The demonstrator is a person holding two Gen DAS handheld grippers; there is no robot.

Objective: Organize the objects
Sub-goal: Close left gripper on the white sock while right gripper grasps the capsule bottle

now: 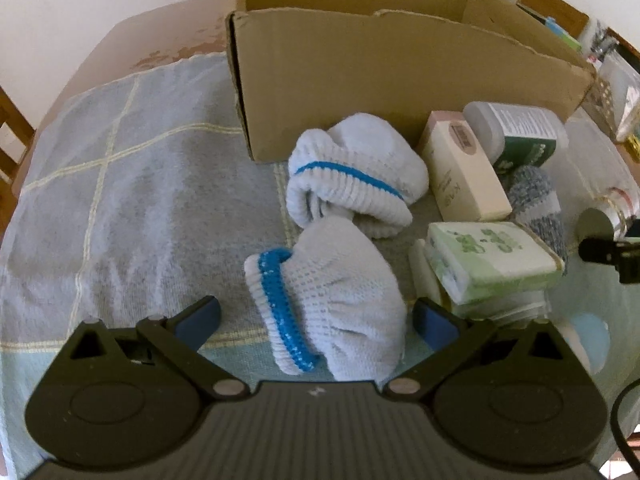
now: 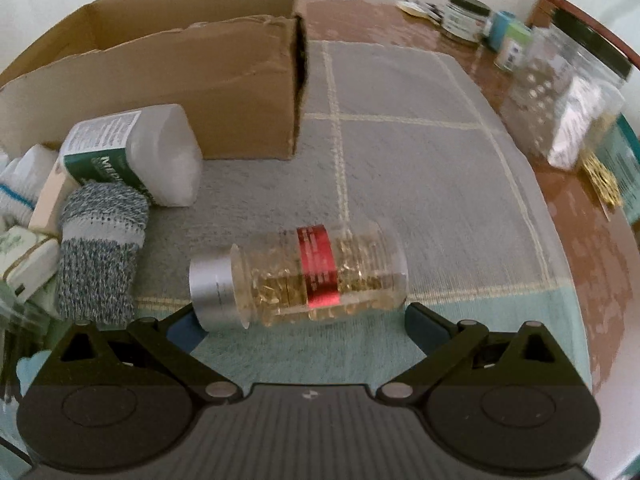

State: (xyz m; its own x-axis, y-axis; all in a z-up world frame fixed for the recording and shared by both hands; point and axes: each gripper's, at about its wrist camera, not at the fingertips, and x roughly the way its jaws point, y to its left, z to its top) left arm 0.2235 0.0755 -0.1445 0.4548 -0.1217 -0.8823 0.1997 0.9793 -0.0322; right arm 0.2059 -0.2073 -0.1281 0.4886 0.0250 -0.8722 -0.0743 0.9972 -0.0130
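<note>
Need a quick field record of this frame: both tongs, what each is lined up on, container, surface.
left tongs: open, around the nearer blue-striped sock, not closed on it
right tongs: open, clear capsule bottle lying on its side between the tips
container: cardboard box, open top, contents not visible
surface: grey checked towel
other items: white green-label bottle, grey knit sock, tissue packs

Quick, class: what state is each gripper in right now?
Left gripper: open, astride the blue-banded sock, not gripping.
Right gripper: open, around the clear bottle, not gripping.
</note>
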